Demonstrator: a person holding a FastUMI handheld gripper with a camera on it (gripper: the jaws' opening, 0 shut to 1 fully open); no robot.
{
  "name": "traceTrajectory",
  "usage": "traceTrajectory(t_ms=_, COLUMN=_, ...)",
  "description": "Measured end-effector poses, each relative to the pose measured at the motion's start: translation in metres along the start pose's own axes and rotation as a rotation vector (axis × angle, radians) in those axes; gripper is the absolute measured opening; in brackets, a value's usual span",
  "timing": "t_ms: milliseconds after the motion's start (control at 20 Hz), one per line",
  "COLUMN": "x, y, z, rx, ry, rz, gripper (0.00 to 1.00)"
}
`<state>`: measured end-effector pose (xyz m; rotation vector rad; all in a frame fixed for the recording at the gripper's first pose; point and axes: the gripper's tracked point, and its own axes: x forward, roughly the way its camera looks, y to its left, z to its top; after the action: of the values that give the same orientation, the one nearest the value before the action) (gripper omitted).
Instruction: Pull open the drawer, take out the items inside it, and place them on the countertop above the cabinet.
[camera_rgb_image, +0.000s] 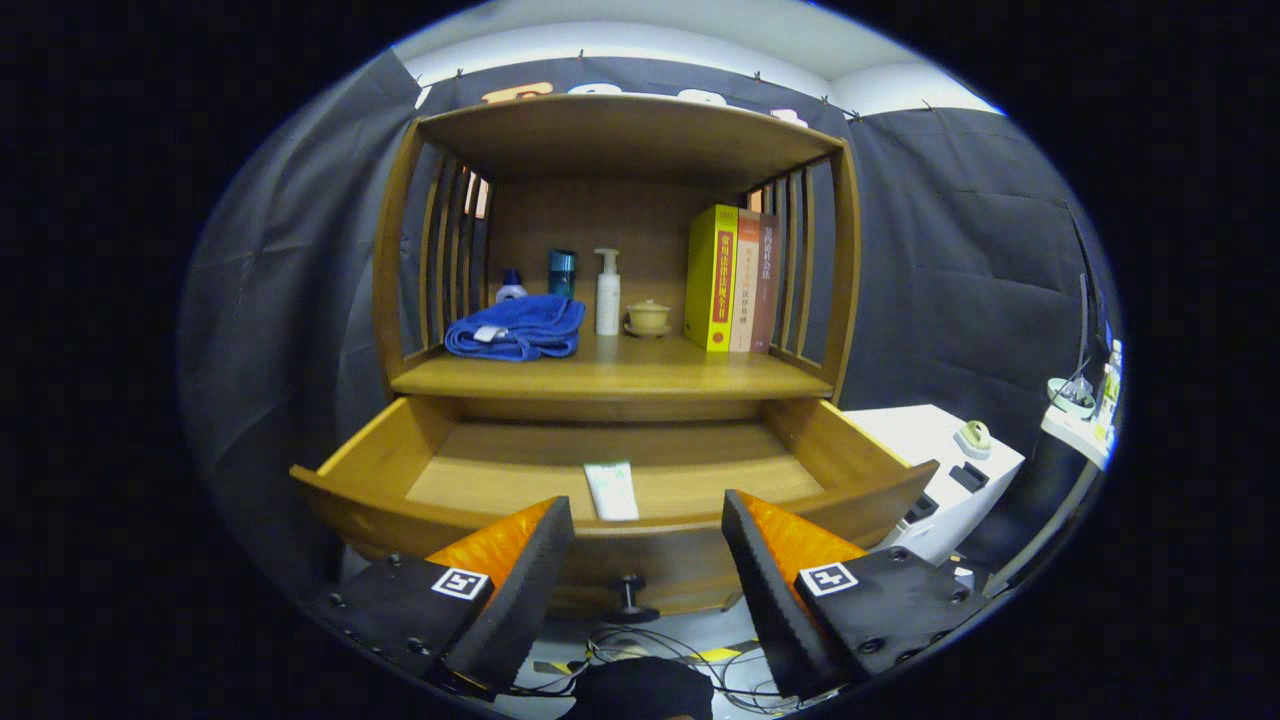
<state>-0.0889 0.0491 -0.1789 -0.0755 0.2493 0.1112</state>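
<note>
**Drawer pulled out, one tube lying inside**

The hand-held gripper (648, 520) is released, its two fingers spread wide and holding nothing, poised just in front of the drawer's front edge. The wooden drawer (365, 455) stands pulled well out of the cabinet (848, 290), its curved front rim running between and behind the fingertips. A small knob (628, 595) projects from the drawer front, below the gap between the fingers.

Inside, a white tube (611, 490) lies flat on the drawer floor, close to the front rim and just beyond the finger gap, nearer the left finger. The rest of the drawer floor around it is bare wood, with room on both sides up to the side walls.

Above the drawer, the tabletop (610, 380) carries a folded blue towel (518, 328) on the left, bottles (607, 292) and a small lidded pot (648, 316) toward the back, and upright books (730, 278) on the right. Its front strip is bare between the slatted side walls.

A white unit (945, 450) stands to the right of the cabinet.
</note>
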Motion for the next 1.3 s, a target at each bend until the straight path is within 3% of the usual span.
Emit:
traceTrajectory(t_ms=250, x=0.042, y=-0.015, z=0.042, rx=0.076, ry=0.008, rz=-0.052, gripper=0.97)
traceTrajectory(t_ms=400, x=0.072, y=-0.002, z=0.053, rx=0.099, ry=0.067, rz=-0.006, gripper=0.97)
traceTrajectory(t_ms=550, x=0.098, y=0.012, z=0.048, rx=0.033, ry=0.183, rz=0.063, gripper=0.98)
traceTrajectory(t_ms=800, x=0.136, y=0.043, z=0.016, rx=-0.035, ry=0.406, rz=0.189, gripper=0.98)
traceTrajectory(t_ms=1100, x=0.16, y=0.054, z=-0.03, rx=-0.061, ry=0.634, rz=0.224, gripper=0.98)
traceTrajectory(t_ms=1300, x=0.167, y=0.054, z=-0.07, rx=-0.038, ry=0.759, rz=0.204, gripper=0.98)
